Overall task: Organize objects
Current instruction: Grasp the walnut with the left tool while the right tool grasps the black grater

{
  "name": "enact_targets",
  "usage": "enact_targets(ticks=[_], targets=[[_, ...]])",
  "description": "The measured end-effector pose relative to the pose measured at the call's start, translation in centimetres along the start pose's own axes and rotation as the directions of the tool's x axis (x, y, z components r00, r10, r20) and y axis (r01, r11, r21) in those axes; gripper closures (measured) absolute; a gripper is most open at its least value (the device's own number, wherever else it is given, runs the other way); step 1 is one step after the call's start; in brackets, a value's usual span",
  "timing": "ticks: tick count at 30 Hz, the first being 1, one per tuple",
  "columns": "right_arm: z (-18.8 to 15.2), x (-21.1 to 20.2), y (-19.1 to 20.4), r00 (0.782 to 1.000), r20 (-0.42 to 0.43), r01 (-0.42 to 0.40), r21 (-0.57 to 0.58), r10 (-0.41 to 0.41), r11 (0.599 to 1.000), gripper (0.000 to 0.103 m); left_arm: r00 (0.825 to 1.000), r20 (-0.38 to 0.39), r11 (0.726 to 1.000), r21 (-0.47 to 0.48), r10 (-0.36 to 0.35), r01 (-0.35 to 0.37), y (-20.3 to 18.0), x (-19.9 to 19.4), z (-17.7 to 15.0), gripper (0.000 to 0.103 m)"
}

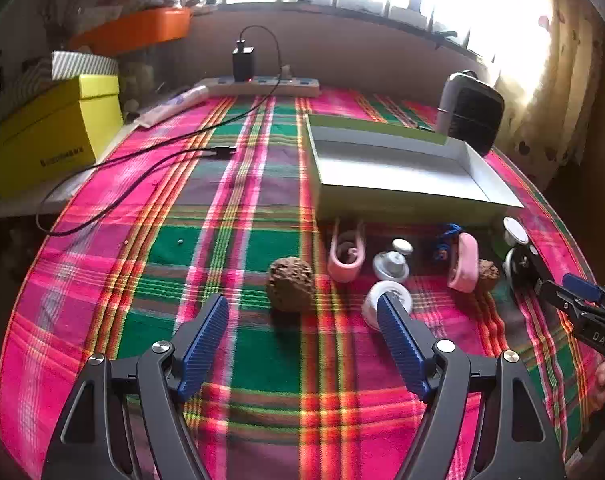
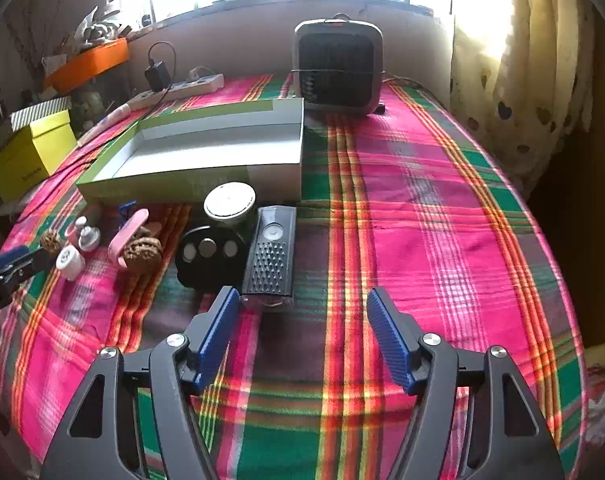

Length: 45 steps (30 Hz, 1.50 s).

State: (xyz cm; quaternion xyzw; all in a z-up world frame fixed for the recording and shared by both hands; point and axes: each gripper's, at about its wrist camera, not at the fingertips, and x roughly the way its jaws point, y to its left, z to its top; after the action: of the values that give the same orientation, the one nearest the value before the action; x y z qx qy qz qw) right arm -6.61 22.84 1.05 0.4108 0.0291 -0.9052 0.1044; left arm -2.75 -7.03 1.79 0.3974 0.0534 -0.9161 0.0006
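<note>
My left gripper [image 1: 302,304] hangs open over the plaid cloth, nothing between its fingers. A rough brown ball [image 1: 290,284] lies just beyond them, and a white knob [image 1: 386,300] sits behind the right fingertip. Further on lie a pink clip [image 1: 344,256], another white knob [image 1: 390,266], a pink case [image 1: 462,262] and a small brown ball [image 1: 487,274]. My right gripper [image 2: 302,294] is also open and holds nothing. A black ribbed lamp [image 2: 270,252] lies just past its left fingertip, beside a black disc [image 2: 210,254] and a white-lidded jar [image 2: 229,206].
A shallow white tray with green sides [image 1: 402,168] stands behind the row of objects. A grey fan heater [image 2: 338,68] stands at the back. A yellow box [image 1: 50,136], a power strip [image 1: 262,86] and a black cable [image 1: 142,152] occupy the left. Curtains [image 2: 522,60] hang on the right.
</note>
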Motion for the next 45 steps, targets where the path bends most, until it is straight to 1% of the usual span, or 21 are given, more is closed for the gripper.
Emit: enact_targets(ticks=[2,4,7,10,12,15,27,29,30,32,35,38,39,41,43,45], targets=[[0.1,0.3,0.0,1.0,-0.007,-0.003,-0.002,0.003,1.0,0.036,1.0,-0.006,1.0,-0.003,0.011,-0.011,0.3,0.4,0.2,0.026],[0.3,0.5,0.0,1.0,-0.009,0.002,-0.009,-0.002,1.0,0.039,1.0,-0.003,1.0,-0.007,0.017,-0.017,0.6,0.7,0.4,0.026],[0.6,0.8,-0.2,1.0,-0.017,-0.003,-0.008,0.003,1.0,0.041,0.999,-0.026,1.0,-0.02,0.019,-0.019,1.3,1.5,0.7,0.027],[0.7,0.9,-0.3,1.0,-0.019,-0.013,-0.01,0.012,1.0,0.047,0.999,-0.031,0.999,-0.041,0.024,-0.025,1.7,1.9,1.0,0.029],[0.9,1.1,-0.2,1.0,-0.026,-0.012,-0.02,0.012,1.0,0.051,0.999,-0.039,0.999,-0.035,0.022,-0.024,1.6,2.2,1.1,0.03],[1.2,1.4,-0.2,0.999,-0.031,-0.016,-0.024,0.016,1.0,0.054,0.998,-0.062,0.999,-0.027,0.031,-0.032,1.5,2.7,1.0,0.034],[2.1,2.8,0.1,0.998,-0.056,-0.026,-0.043,0.023,0.999,0.055,0.998,-0.055,0.998,-0.04,0.038,-0.041,2.0,2.9,1.4,0.041],[2.2,2.9,0.2,0.998,-0.056,-0.023,-0.049,0.02,0.999,0.056,0.998,-0.054,0.998,-0.039,0.043,-0.046,2.0,3.0,1.5,0.046],[2.2,2.9,0.2,0.998,-0.056,-0.024,-0.051,0.021,0.998,0.061,0.997,-0.054,0.998,-0.039,0.046,-0.048,2.0,3.0,1.6,0.047],[2.3,2.9,0.2,0.998,-0.054,-0.026,-0.054,0.023,0.998,0.067,0.997,-0.054,0.998,-0.041,0.048,-0.051,2.1,3.0,1.7,0.052],[2.4,3.0,0.3,0.998,-0.054,-0.022,-0.063,0.018,0.998,0.068,0.997,-0.055,0.998,-0.045,0.049,-0.051,2.2,3.1,1.8,0.057],[2.5,3.0,0.3,0.998,-0.054,-0.026,-0.069,0.023,0.997,0.075,0.997,-0.054,0.998,-0.046,0.05,-0.052,2.2,3.1,1.9,0.061],[2.5,3.0,0.4,0.998,-0.054,-0.025,-0.072,0.021,0.997,0.075,0.997,-0.054,0.998,-0.047,0.049,-0.052,2.2,3.1,1.9,0.062],[2.6,3.0,0.5,0.998,-0.053,-0.022,-0.077,0.018,0.997,0.075,0.997,-0.056,0.998,-0.041,0.046,-0.048,2.2,3.2,2.0,0.071],[2.6,3.0,0.5,0.998,-0.053,-0.022,-0.078,0.018,0.997,0.075,0.997,-0.057,0.998,-0.037,0.045,-0.047,2.1,3.2,2.1,0.076],[2.6,3.0,0.5,0.998,-0.053,-0.022,-0.078,0.018,0.997,0.075,0.997,-0.058,0.998,-0.033,0.048,-0.05,2.0,3.3,2.1,0.076]])
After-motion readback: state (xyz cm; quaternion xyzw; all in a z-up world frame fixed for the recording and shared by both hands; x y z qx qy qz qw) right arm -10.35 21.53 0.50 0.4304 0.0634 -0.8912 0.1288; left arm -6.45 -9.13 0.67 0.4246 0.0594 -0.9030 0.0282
